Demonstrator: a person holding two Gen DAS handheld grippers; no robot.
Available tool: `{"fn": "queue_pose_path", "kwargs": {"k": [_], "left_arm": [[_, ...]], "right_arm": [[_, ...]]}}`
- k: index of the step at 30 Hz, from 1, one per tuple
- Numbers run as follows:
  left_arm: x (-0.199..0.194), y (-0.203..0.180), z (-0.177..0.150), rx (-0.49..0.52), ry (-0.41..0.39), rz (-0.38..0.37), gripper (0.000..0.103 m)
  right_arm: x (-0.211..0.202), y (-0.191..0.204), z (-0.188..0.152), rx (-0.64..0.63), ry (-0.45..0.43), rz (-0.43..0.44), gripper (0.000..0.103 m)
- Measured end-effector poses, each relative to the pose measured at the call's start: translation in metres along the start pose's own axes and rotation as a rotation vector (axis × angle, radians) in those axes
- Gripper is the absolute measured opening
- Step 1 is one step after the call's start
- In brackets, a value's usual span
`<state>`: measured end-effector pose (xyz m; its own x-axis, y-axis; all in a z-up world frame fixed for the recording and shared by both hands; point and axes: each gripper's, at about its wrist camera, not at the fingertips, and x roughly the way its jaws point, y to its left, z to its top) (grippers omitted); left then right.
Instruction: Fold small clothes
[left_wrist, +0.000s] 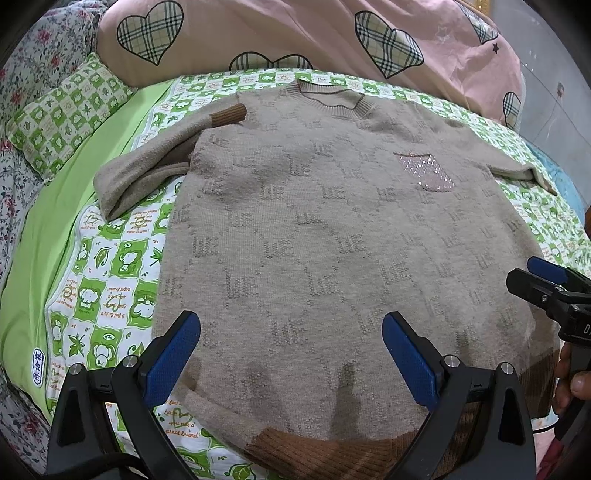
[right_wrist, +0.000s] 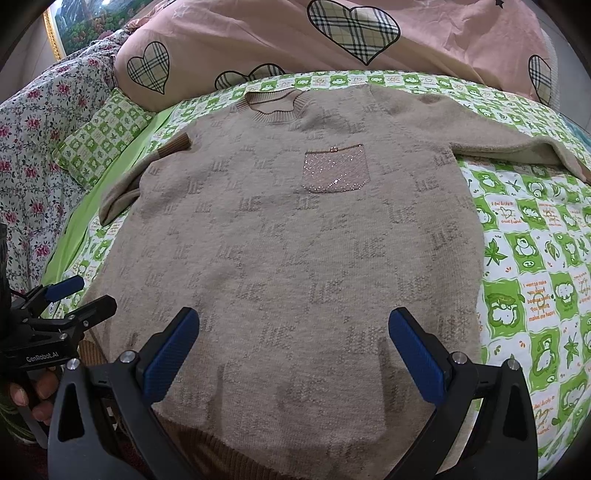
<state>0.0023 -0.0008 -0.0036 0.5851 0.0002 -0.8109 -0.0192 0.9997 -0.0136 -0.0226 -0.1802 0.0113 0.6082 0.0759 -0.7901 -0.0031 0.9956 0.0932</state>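
A beige knitted sweater (left_wrist: 314, 229) (right_wrist: 295, 251) lies flat, front up, on the bed, neck at the far side and brown ribbed hem (left_wrist: 332, 450) nearest me. Its sparkly pink pocket (right_wrist: 335, 168) (left_wrist: 424, 170) sits on the chest. One sleeve (left_wrist: 155, 166) is bent at the left with its brown cuff (left_wrist: 229, 114) lying on the shoulder. The other sleeve (right_wrist: 509, 140) stretches out to the right. My left gripper (left_wrist: 291, 347) hovers open over the hem's left part. My right gripper (right_wrist: 293, 347) hovers open over the hem's right part. Neither holds anything.
The green and white cartoon bedsheet (right_wrist: 535, 258) (left_wrist: 110, 280) surrounds the sweater. A pink quilt with plaid hearts (left_wrist: 295, 37) (right_wrist: 332, 44) is heaped along the far side. A matching small pillow (left_wrist: 62, 114) and floral bedding (right_wrist: 33, 155) lie at the left. A hand (left_wrist: 576, 384) holds the right gripper's handle.
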Motion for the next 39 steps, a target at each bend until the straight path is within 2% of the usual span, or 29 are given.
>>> {"fn": "queue_pose_path", "kwargs": {"k": [14, 19, 23, 26, 31, 34, 39], "left_arm": [[0.004, -0.002, 0.004, -0.005, 0.0, -0.017, 0.099], [0.009, -0.005, 0.013, 0.023, 0.026, 0.004, 0.099], [0.01, -0.008, 0.02, 0.02, 0.012, -0.015, 0.099], [0.011, -0.01, 0.027, 0.027, -0.009, -0.012, 0.099], [0.015, -0.011, 0.041, 0.024, -0.032, -0.003, 0.099], [0.017, -0.012, 0.05, 0.018, -0.044, -0.003, 0.099], [0.027, -0.019, 0.057, 0.022, -0.012, -0.008, 0.099]], "right_arm": [[-0.001, -0.001, 0.001, 0.013, -0.019, 0.009, 0.102], [-0.003, -0.013, 0.004, 0.03, -0.018, -0.008, 0.102], [-0.007, -0.03, 0.008, 0.078, -0.014, -0.016, 0.102], [-0.012, -0.05, 0.013, 0.126, -0.009, -0.016, 0.102], [-0.023, -0.093, 0.025, 0.168, -0.043, -0.107, 0.102], [-0.03, -0.139, 0.036, 0.256, -0.074, -0.114, 0.102], [-0.038, -0.225, 0.061, 0.404, -0.143, -0.162, 0.102]]}}
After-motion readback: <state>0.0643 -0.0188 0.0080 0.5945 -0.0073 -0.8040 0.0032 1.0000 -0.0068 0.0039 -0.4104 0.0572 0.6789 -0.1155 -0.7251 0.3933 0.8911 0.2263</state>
